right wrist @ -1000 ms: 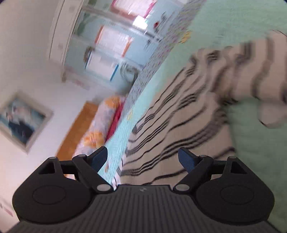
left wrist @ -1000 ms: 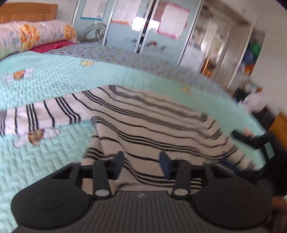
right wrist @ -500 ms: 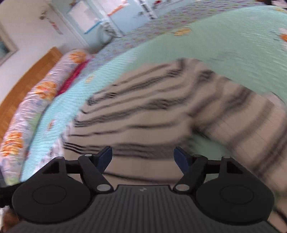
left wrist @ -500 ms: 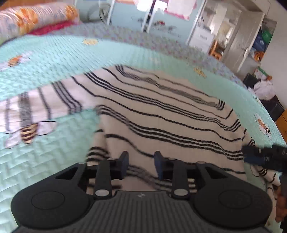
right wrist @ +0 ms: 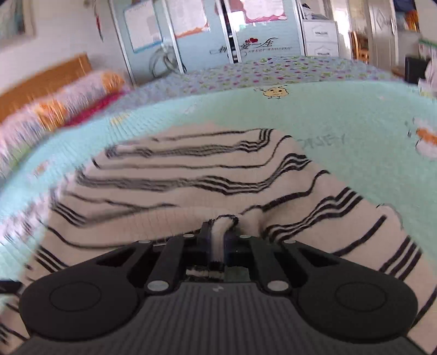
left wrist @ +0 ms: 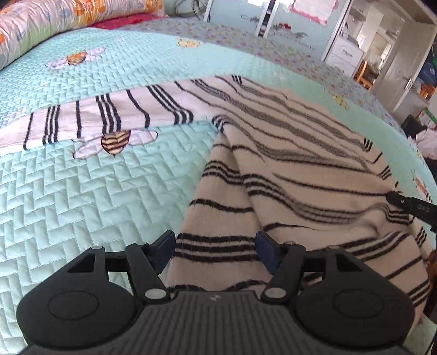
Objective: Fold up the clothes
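A cream sweater with black stripes (left wrist: 300, 163) lies spread on the bed, one sleeve (left wrist: 95, 120) stretched out to the left. My left gripper (left wrist: 215, 243) hovers over the sweater's near left edge. Its jaws are opening, with cloth beneath them but the pads press on nothing. In the right wrist view, my right gripper (right wrist: 217, 237) is closing, and its pads pinch a raised fold of the sweater (right wrist: 191, 169). One of the right gripper's fingers (left wrist: 409, 204) shows at the sweater's right edge in the left wrist view.
A quilted mint bedspread (left wrist: 82, 204) covers the bed under the sweater. Floral pillows (left wrist: 54, 19) and a wooden headboard (right wrist: 46, 79) are at the far left. Wardrobe doors (right wrist: 191, 41) stand beyond the bed. The bed's edge drops off at the right (left wrist: 409, 153).
The left jaws have spread wider and come lower, closer to the sweater. The right gripper has rolled to level and gone from wide open to pinched on a fold of the sweater.
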`<move>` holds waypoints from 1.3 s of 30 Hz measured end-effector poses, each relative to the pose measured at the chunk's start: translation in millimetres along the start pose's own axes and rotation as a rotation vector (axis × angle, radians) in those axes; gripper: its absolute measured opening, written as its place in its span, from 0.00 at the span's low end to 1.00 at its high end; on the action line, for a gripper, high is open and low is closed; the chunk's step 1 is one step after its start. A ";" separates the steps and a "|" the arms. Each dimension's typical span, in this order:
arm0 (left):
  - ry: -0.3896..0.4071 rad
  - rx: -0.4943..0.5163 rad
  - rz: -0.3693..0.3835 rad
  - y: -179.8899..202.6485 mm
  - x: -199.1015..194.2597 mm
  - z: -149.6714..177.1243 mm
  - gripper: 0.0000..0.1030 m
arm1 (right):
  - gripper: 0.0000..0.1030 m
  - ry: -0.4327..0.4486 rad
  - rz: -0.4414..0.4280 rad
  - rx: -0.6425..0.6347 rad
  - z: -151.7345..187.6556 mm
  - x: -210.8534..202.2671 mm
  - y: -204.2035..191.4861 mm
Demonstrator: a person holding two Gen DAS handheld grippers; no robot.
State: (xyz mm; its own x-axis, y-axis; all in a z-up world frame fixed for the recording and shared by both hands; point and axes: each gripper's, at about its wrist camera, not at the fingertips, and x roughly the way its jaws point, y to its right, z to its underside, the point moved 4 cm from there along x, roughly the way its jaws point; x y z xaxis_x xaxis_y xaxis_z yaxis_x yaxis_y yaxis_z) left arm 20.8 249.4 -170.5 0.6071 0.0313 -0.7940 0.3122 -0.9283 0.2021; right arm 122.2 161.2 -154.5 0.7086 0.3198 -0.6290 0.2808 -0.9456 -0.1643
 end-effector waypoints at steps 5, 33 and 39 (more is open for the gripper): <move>0.002 0.066 0.048 15.0 -26.8 2.4 0.64 | 0.13 -0.086 0.016 0.041 17.1 3.2 3.3; 0.093 -0.071 0.035 -33.6 -38.3 15.8 0.26 | 0.70 -0.076 -0.182 -0.027 107.1 -142.6 -63.0; 0.214 -0.165 0.081 -58.1 -94.9 43.3 0.56 | 0.45 -0.085 -0.228 -0.112 121.8 -138.0 -77.8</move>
State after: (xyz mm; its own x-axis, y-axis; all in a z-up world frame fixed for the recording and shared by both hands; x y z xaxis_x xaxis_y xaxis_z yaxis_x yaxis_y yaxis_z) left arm -86.7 284.3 -131.7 0.7699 0.0530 -0.6360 0.3606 -0.8584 0.3649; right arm -76.3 183.4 -147.4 0.5633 0.5135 -0.6473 0.5005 -0.8354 -0.2271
